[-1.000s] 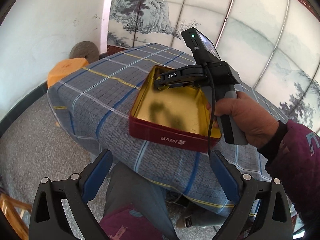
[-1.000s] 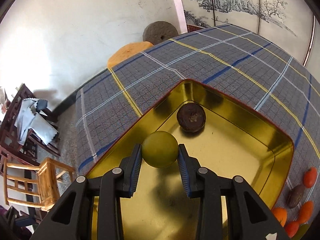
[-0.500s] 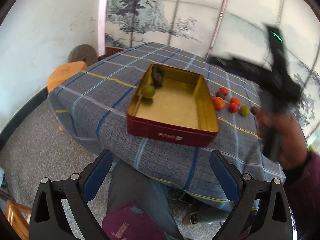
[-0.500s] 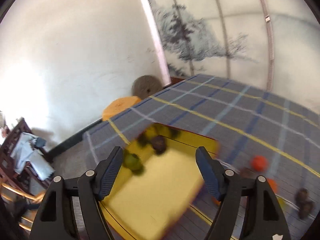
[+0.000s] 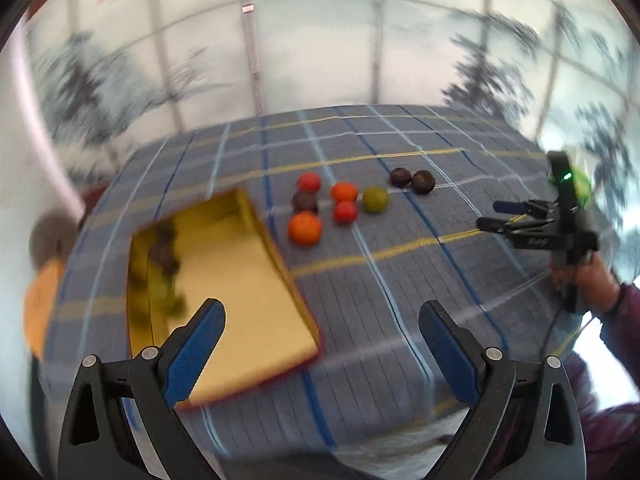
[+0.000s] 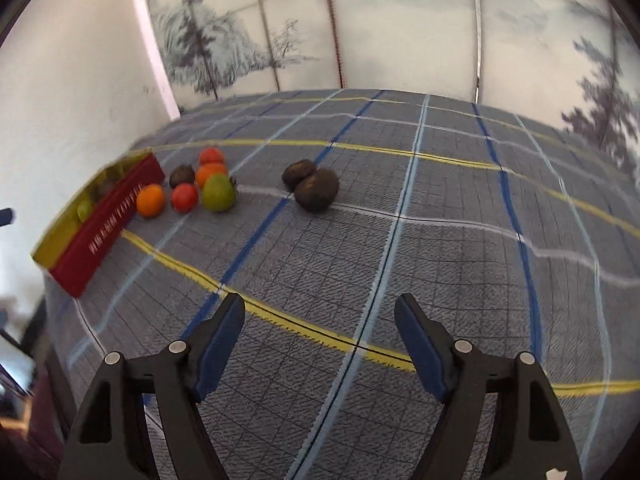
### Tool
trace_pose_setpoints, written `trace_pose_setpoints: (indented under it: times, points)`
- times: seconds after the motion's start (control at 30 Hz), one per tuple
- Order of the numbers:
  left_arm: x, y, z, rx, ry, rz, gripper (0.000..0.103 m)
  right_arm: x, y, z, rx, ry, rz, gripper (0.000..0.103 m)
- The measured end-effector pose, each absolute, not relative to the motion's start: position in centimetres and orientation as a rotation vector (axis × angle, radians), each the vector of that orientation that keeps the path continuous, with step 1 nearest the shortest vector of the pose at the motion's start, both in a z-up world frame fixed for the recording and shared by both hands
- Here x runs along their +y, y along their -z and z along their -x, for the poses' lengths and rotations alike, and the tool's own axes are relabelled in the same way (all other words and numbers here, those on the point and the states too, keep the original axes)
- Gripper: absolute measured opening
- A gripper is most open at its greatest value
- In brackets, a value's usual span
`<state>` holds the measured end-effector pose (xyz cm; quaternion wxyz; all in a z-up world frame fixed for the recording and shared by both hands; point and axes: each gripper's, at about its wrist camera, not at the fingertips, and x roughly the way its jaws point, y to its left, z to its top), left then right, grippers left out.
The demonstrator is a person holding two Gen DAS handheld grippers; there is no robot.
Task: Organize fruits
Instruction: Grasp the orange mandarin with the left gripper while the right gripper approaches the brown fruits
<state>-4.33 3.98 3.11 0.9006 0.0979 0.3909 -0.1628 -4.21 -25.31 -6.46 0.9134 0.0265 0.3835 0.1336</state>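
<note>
Tablecloth [image 6: 440, 240] is spreading under everything. Tin [image 5: 224, 280] is sitting at nine o'clock, holding blurred fruit. Loose fruits [image 5: 340, 204] are clustering just beside its two o'clock corner; two dark ones [image 6: 312, 186] are touching at twelve. Right gripper [image 6: 320, 340], having just been opening, is gaping empty. Left gripper [image 5: 322, 340] is standing apart, empty.

On your table [image 6: 440, 240] the tin [image 5: 240, 280] sits at the left, with two fruits [image 5: 164, 272] inside near its far left corner. Just right of the tin's far end lies a cluster of six fruits [image 5: 340, 204], some touching. Farther right, set apart from the cluster, a pair of fruits [image 6: 312, 186] rests side by side, touching. Behind the table stands a painted screen [image 6: 400, 32].
</note>
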Motion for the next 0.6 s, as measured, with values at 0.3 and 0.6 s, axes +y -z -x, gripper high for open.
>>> trace_pose_setpoints:
  times: [0.3, 0.6]
  points:
    - [-2.0, 0.5, -8.6, 1.005, 0.551, -0.494, 0.049, -25.0, 6.4, 5.3, 0.762, -0.348, -0.075, 0.076]
    - [-1.5, 6.6, -14.0, 1.164, 0.506, -0.569, 0.049, -24.9, 6.5, 4.8, 0.770, -0.392, -0.097, 0.076]
